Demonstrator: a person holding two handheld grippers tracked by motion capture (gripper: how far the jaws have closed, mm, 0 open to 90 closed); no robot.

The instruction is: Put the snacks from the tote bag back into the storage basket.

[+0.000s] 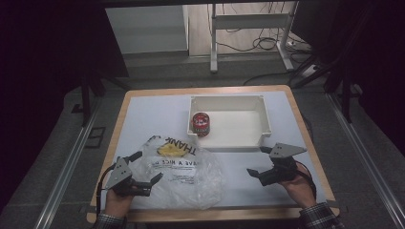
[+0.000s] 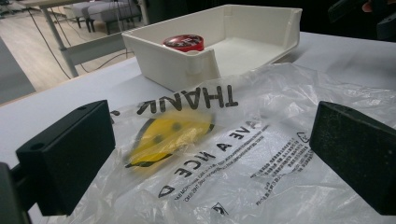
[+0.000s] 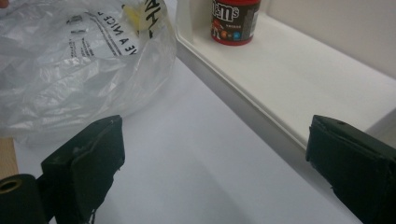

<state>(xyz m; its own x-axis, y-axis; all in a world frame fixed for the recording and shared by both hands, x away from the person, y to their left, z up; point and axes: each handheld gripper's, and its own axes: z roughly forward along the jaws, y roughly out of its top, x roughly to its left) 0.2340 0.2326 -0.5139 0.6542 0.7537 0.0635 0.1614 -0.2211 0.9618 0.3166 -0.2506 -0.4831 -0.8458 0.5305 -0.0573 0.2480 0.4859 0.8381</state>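
Observation:
A crumpled clear plastic bag point(image 1: 184, 169) point(image 2: 275, 112) point(image 3: 70, 65), printed with black text and a yellow smiley, lies on the front left of the white table top point(image 1: 143, 119). My left gripper point(image 1: 147, 167) point(image 2: 210, 158) is open at the bag's left edge, its jaws standing wide on either side of the plastic. A white tray point(image 1: 239, 142) point(image 2: 163, 67) point(image 3: 289, 79) sits beyond the bag, and a red M&M's can point(image 1: 200, 124) point(image 2: 183, 42) point(image 3: 233, 18) stands upright in its left corner. My right gripper point(image 1: 257, 160) point(image 3: 217, 158) is open and holds nothing, just in front of the tray's right end.
The table has a wooden rim point(image 1: 313, 143). Behind it, on the floor, stand a white metal frame point(image 1: 248, 28) and loose cables point(image 1: 267, 45). Bare table top lies between the bag and my right gripper. The right gripper's tip point(image 2: 369, 14) shows far off past the tray.

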